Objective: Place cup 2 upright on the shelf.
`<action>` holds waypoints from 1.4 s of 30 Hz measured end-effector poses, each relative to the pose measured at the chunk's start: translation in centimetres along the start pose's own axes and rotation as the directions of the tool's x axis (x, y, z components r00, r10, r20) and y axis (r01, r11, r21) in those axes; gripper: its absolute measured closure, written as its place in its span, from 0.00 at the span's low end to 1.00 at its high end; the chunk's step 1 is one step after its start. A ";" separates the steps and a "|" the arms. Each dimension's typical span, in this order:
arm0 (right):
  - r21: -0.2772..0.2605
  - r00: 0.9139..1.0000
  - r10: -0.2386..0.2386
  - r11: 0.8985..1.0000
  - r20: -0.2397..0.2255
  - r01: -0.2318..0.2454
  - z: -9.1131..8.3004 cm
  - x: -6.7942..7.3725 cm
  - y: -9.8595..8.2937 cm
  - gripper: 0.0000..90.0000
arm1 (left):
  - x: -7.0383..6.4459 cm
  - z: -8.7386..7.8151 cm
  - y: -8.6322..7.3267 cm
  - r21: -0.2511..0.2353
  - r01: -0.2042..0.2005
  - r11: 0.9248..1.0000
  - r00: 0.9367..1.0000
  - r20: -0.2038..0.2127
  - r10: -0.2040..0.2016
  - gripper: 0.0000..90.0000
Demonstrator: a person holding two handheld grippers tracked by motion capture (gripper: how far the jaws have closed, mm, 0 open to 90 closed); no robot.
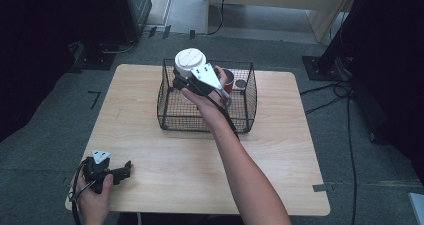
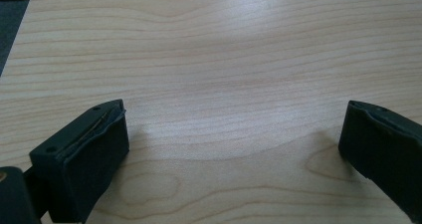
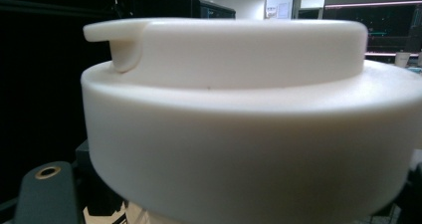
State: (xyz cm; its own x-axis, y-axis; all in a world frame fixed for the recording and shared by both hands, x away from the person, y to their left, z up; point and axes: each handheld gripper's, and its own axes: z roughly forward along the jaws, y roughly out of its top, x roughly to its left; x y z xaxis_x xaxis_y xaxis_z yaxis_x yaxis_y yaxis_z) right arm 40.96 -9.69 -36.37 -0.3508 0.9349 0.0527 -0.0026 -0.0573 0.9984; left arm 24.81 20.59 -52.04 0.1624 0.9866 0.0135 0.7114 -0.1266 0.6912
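Item you hold: white lidded cup [image 1: 189, 61], round, cream-white stepped lid with a small tab at its edge, upright, raised above the back-left corner of the black wire basket [image 1: 170, 116].

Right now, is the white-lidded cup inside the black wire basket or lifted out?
Lifted: the white-lidded cup is above the black wire basket's rim, held by the right gripper.

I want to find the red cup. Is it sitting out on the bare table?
No, the red cup stands inside the wire basket, behind the right gripper.
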 end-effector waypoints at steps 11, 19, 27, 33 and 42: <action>0.032 1.000 0.003 0.999 0.001 -0.003 2.5 -0.4 -2.3 0.17 | 0.0 0.0 0.0 -0.002 0.002 1.000 1.000 0.001 -0.002 0.00; 0.074 1.000 0.017 0.997 0.010 -0.018 4.0 -0.6 -4.0 0.17 | 0.0 0.0 0.0 0.000 0.000 1.000 1.000 0.001 0.000 0.00; 0.106 1.000 0.002 0.994 0.005 -0.002 5.3 -0.5 -5.2 0.17 | 0.0 0.0 0.0 -0.002 0.002 1.000 1.000 0.001 -0.002 0.00; 0.119 1.000 -0.021 0.993 -0.008 0.022 6.3 0.3 -5.9 0.17 | 0.0 0.0 0.0 0.001 0.000 1.000 1.000 0.001 0.000 0.00; 0.182 0.999 -0.041 0.982 -0.001 0.041 7.8 0.8 -7.3 0.17 | 0.0 0.0 0.0 0.001 0.000 1.000 1.000 0.001 0.000 0.00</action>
State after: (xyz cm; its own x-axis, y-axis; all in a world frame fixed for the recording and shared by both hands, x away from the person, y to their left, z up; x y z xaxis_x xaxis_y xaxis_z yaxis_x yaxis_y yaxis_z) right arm 48.04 -5.81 -43.40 -0.3515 0.9361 0.0113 0.1534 0.0457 0.9871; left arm 24.81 20.59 -52.04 0.1630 0.9865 0.0134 0.7118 -0.1270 0.6908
